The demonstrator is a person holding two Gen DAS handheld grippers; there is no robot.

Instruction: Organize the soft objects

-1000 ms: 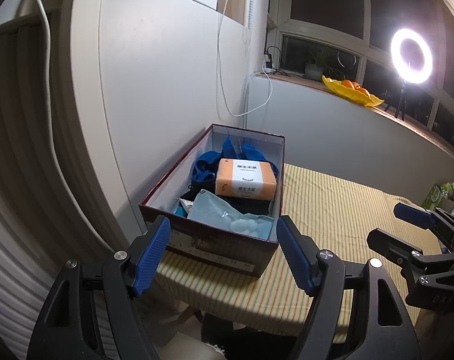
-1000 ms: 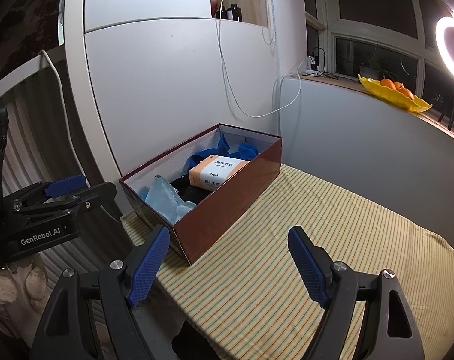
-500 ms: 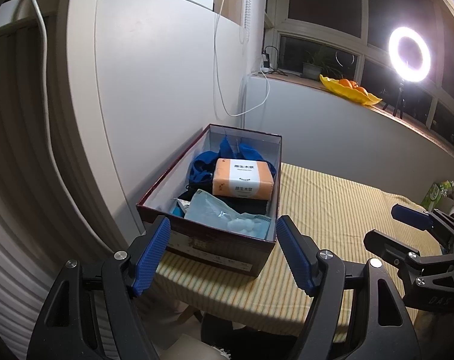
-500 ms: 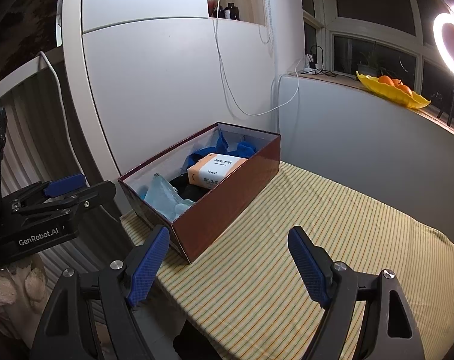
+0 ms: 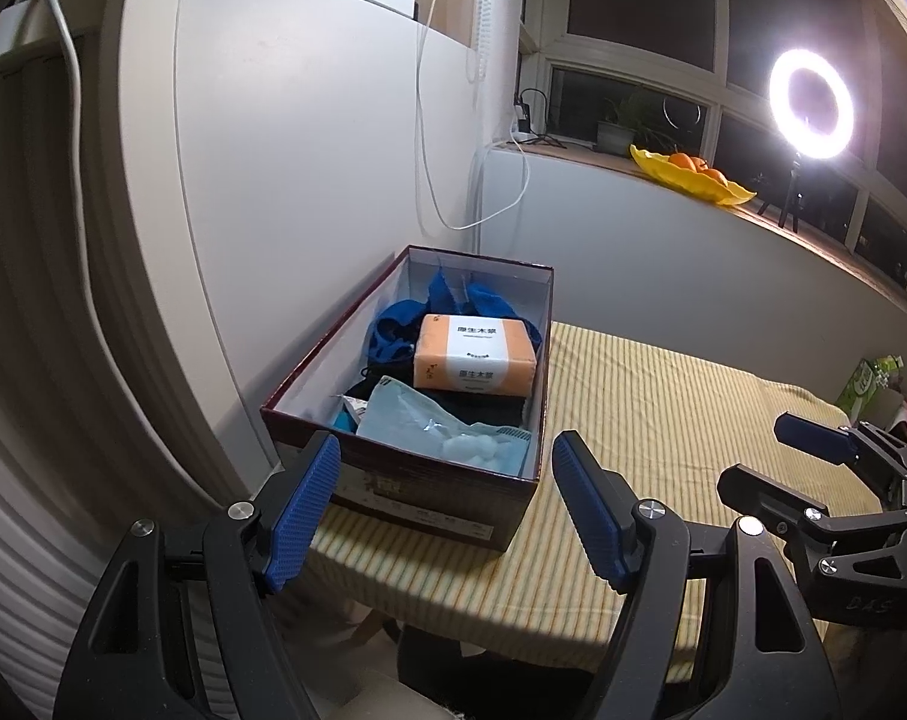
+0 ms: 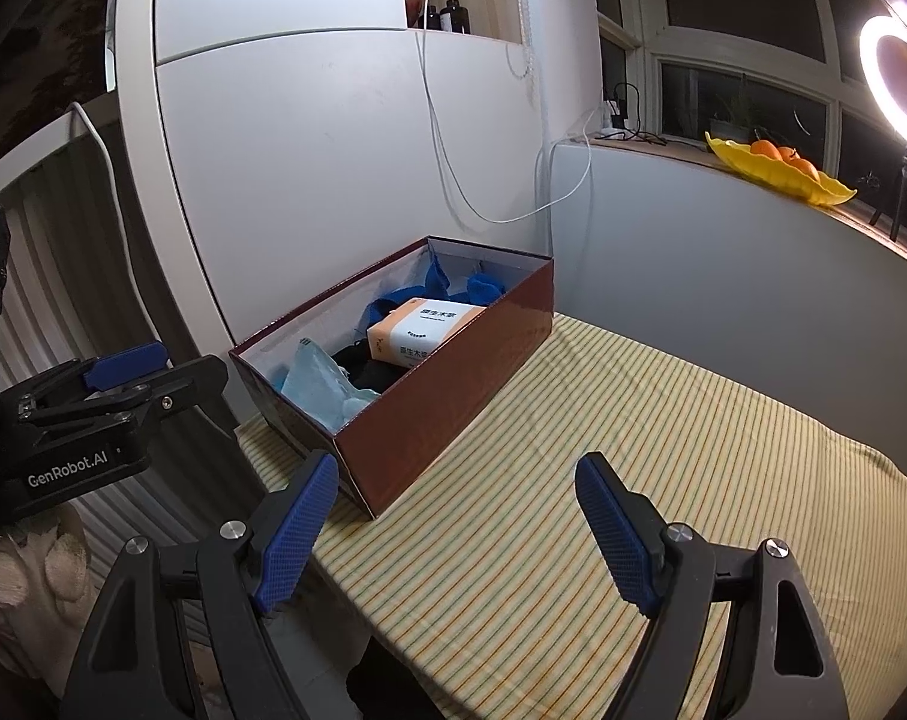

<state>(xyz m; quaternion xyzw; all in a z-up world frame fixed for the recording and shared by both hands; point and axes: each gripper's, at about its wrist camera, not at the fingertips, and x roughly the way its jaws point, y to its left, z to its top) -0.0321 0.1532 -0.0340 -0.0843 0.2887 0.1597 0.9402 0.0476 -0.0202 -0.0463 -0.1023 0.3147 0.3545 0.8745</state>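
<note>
A dark red cardboard box [image 5: 429,495] [image 6: 447,387] stands at the left end of the table against the white wall. Inside it lie an orange tissue pack [image 5: 474,360] [image 6: 420,330], blue cloth [image 5: 393,327] [image 6: 429,282], a dark garment [image 6: 360,369] and a pale blue plastic packet [image 5: 435,429] [image 6: 315,387]. My left gripper [image 5: 444,507] hangs open just in front of the box's near end, nothing between its blue pads. My right gripper [image 6: 456,531] is open over the striped cloth beside the box's long side, also empty.
A yellow striped cloth [image 6: 663,450] covers the table [image 5: 663,420], whose near edge drops off below the grippers. A windowsill holds a yellow fruit dish [image 5: 693,177] and a ring light [image 5: 810,102]. White cables [image 6: 483,192] hang down the wall. A green carton [image 5: 870,375] sits at the far right.
</note>
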